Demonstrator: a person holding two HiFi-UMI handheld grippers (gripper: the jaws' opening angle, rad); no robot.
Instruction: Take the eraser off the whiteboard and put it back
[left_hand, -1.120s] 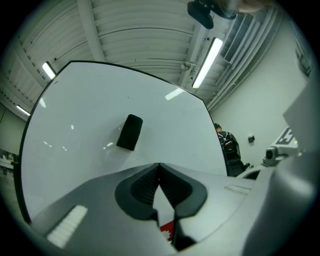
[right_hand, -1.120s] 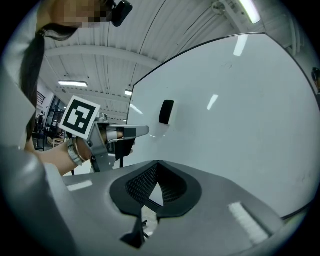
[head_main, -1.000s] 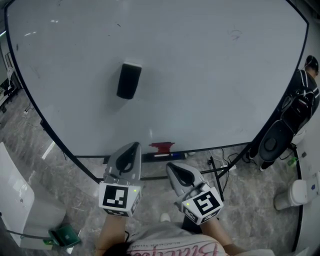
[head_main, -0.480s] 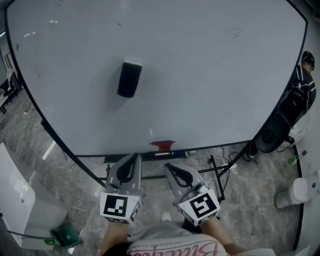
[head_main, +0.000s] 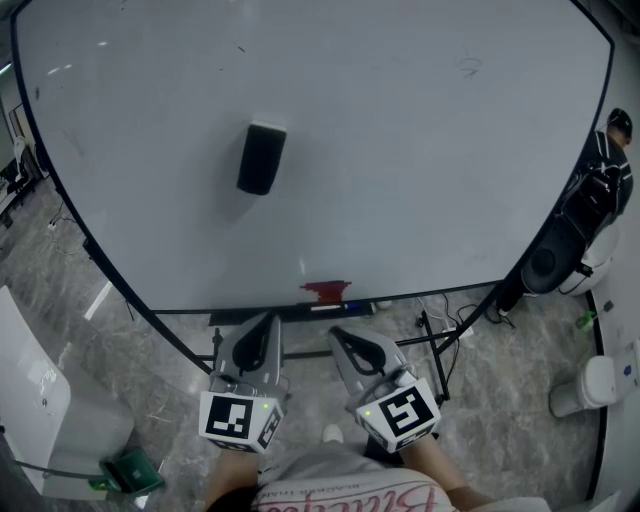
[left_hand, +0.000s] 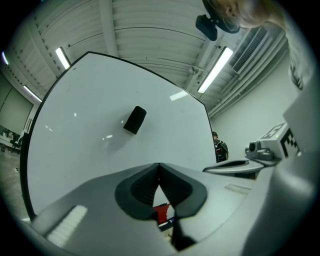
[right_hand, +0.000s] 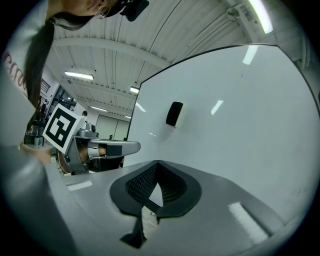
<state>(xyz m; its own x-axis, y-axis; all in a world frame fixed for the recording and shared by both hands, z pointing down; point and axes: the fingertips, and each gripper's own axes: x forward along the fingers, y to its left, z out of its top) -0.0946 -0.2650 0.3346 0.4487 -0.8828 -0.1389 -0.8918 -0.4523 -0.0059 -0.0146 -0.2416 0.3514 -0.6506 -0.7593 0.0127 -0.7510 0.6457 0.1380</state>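
Eraser: the black eraser sits flat on the whiteboard, left of the board's middle, long side running up and down, slightly tilted.
Left gripper: the left gripper is low in front of the board's near edge, its jaws pressed together with nothing between them.
Right gripper: the right gripper is just beside it on the right, jaws likewise closed and empty.
Gap: both grippers are well apart from the eraser.
Stage: the scene fits either an eraser waiting to be lifted or one already returned to the board; nothing here decides between them.
Ledge: a small red object lies on the tray at the board's near edge, between grippers and board.
Risk, closed jaws: meeting the eraser closed, they would likely shove it along the slick board, not grip it.
Risk, drop: a shallow or off-centre pinch could let it slip to the floor.
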